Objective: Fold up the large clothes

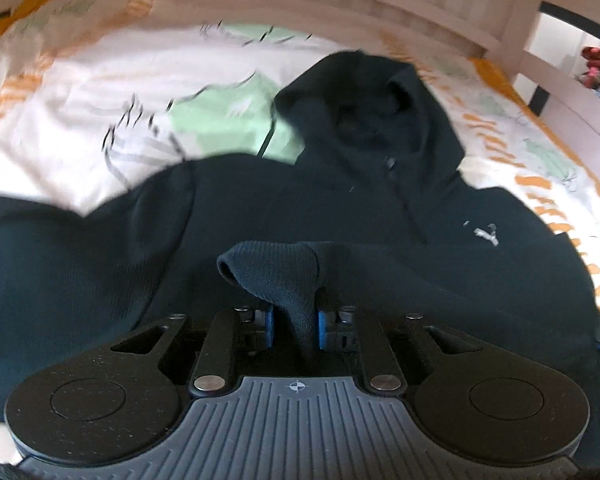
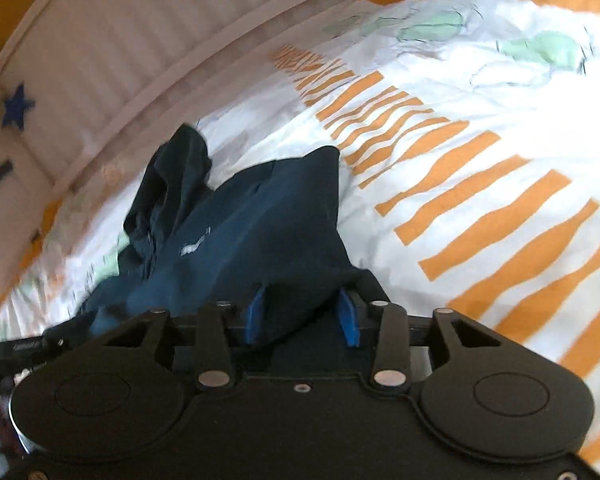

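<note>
A dark navy hoodie lies face up on the bed, hood at the far end, a small white logo on the chest. My left gripper is shut on a ribbed cuff or hem fold of the hoodie, lifted above the body. In the right wrist view the hoodie stretches away to the left. My right gripper has its blue pads closed on a bunch of the hoodie's fabric.
The bed cover is white with orange stripes and green patches. A pale wooden bed rail runs along the far side; it also shows in the right wrist view. Part of the other gripper shows at the left edge.
</note>
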The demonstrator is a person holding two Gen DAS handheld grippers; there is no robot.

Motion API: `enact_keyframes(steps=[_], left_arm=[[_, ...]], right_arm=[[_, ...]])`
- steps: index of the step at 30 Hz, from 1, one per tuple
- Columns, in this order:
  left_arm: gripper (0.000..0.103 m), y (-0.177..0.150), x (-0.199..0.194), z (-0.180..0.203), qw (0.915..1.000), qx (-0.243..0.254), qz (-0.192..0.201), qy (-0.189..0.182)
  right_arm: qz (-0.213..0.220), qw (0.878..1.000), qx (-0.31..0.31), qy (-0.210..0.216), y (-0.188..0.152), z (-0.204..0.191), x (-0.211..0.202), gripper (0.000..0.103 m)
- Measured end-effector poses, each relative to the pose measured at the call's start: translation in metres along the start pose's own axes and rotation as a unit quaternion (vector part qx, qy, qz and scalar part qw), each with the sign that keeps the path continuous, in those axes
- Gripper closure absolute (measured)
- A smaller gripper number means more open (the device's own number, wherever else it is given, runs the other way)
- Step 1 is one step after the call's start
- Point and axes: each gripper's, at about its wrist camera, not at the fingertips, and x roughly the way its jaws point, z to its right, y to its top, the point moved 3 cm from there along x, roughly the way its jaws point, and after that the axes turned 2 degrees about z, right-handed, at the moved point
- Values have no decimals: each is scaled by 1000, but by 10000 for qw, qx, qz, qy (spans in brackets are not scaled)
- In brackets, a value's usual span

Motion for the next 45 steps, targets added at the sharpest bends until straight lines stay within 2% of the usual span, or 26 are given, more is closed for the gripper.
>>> enact_keyframes(steps=[2,5,8,13,15,17,20,22,24,26,28,30,32,33,36,37,38,40,45], left_arm=[[82,-2,-3,-3,10000,-55,-20,-43],[81,0,-8,-7,9997,-135,-139,-166],[78,4,-14,-11,9994,-66,-236,-242],[72,5,-23,-11,9978,494,-359,-264],[71,6,-25,-10,9962,725,-402,-263],[65,10,-27,-12,9957,779,-422,-261],[56,14,-27,-17,9962,734,-424,-217],[55,17,-30,-23,9969,672,-397,-116],[52,18,-33,-28,9978,570,-318,71],[41,19,-37,-30,9982,477,-254,268],[40,17,-42,-24,9981,440,-94,429],[35,15,-47,-13,9982,410,61,422],[24,10,-47,0,9984,396,137,370],[23,5,-44,7,9984,432,138,334],[18,-13,-25,19,9972,595,-91,452],[17,-19,-17,20,9964,617,-195,544],[12,-25,-9,20,9956,626,-274,636],[1,-34,-3,20,9952,682,-50,694],[0,-40,-1,17,9951,642,174,727]], right_arm=[[-82,9987,-468,-177,1,-10,-14,44],[155,9916,-1253,-265,3,-31,-31,43],[325,9852,-1658,-293,14,-48,-35,43],[289,9821,-1857,-122,29,-62,-8,43],[189,9789,-2029,-122,33,-68,11,43],[10,9765,-2151,-120,33,-72,26,44],[-220,9706,-2379,-299,31,-68,49,45],[-304,9660,-2495,-606,30,-60,61,46],[-333,9643,-2472,-887,31,-48,69,46],[-327,9687,-2305,-864,33,-39,69,42],[-298,9680,-2335,-870,31,-39,67,42],[-252,9652,-2433,-925,29,-42,66,42],[-216,9653,-2429,-940,28,-43,66,41],[-203,9656,-2420,-933,27,-42,66,41],[-163,9646,-2451,-959,28,-42,66,38],[-141,9636,-2483,-984,27,-42,65,35],[-127,9627,-2499,-1030,26,-42,65,26],[-133,9649,-2387,-1086,26,-39,64,20],[-137,9749,-1988,-990,28,-24,64,8]])
